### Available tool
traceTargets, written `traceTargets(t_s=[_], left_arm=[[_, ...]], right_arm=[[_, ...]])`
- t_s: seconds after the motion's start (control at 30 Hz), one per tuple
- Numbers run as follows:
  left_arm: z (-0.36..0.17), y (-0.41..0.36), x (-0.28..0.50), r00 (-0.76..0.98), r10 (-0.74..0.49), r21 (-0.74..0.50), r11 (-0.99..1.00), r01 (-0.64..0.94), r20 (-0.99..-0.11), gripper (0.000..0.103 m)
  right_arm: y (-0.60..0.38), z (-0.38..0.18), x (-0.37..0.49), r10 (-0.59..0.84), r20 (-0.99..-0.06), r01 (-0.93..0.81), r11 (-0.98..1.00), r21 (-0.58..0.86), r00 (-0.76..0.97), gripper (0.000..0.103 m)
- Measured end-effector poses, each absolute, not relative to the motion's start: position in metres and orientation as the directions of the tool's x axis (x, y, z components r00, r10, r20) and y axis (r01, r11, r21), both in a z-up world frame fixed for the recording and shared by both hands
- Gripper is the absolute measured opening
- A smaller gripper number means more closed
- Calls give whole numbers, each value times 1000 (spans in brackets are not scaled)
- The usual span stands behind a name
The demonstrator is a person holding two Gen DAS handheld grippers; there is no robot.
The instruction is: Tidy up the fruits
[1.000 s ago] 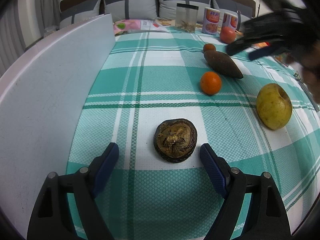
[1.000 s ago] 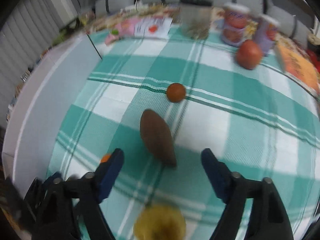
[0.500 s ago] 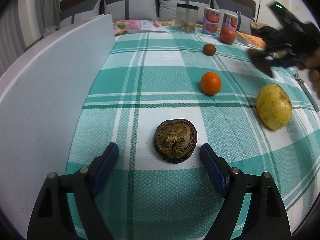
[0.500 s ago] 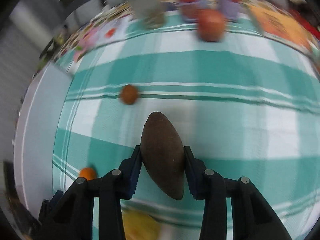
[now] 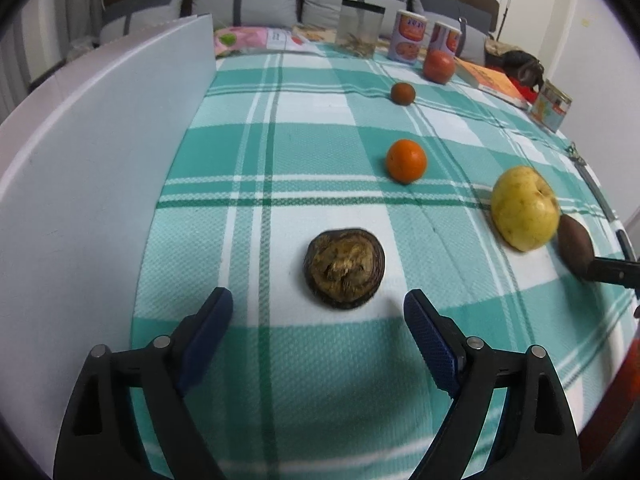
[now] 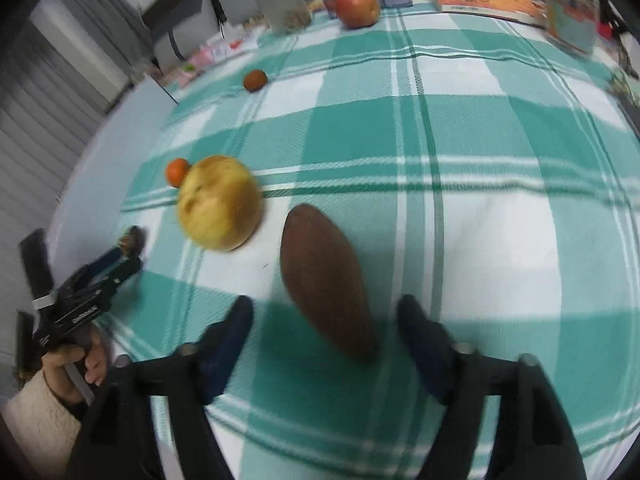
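right gripper (image 6: 324,312) jaws spread, just been opening; brown pointed fruit (image 6: 324,280) lies between them on the checked cloth (image 6: 480,160), untouched, just beside the yellow apple (image 6: 220,202). left gripper (image 5: 318,308) jaws spread, empty, dried brown husk (image 5: 344,262) just ahead.
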State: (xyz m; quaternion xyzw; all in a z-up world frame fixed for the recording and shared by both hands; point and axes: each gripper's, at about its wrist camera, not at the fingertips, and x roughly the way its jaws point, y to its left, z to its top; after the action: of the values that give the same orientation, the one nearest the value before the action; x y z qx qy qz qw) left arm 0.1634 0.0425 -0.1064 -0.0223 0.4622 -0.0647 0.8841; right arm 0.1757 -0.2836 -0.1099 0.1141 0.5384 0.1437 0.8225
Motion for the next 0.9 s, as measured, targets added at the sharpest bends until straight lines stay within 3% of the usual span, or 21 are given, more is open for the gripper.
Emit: traceTargets(t_s=[0.13,0.2,0.27,0.3,0.4,0.43,0.5,0.53,0.67,0.9], left_arm=[[-101,31,164,565,-114,-39,989,142,-817,86],[-101,23,171,559,-102,-17,988,156,-823,77],[-103,18,180,537,-101,-24,989,148,-837,49],[-106,18,184,521,-96,-29,990,135,-848,43],[-105,17,188,519,-77,-27,994,102,-851,41],[-104,18,187,512,-78,-34,995,94,-855,41],[-102,18,183,503,-91,-53,995,90,-860,41],[-100,18,178,496,-99,-63,994,90,-863,41],[-89,21,158,474,-158,-131,987,88,-866,41],[-23,46,114,514,-354,-351,930,108,-781,41]], right_arm=[[-293,-106,169,366,-852,-114,930,350,374,77],[-296,-99,176,347,-862,-109,938,331,370,77],[-294,-91,188,335,-867,-107,942,319,369,77],[-290,-87,196,328,-878,-115,945,307,349,77],[-275,-87,214,293,-907,-154,954,257,302,77],[-270,-91,219,273,-922,-162,958,236,273,72],[-266,-102,225,221,-949,-158,969,189,223,56],[-264,-110,228,176,-965,-155,977,147,197,39],[-277,-106,223,191,-954,-114,979,168,230,39],[-308,-57,187,494,-803,-17,854,520,334,39]])
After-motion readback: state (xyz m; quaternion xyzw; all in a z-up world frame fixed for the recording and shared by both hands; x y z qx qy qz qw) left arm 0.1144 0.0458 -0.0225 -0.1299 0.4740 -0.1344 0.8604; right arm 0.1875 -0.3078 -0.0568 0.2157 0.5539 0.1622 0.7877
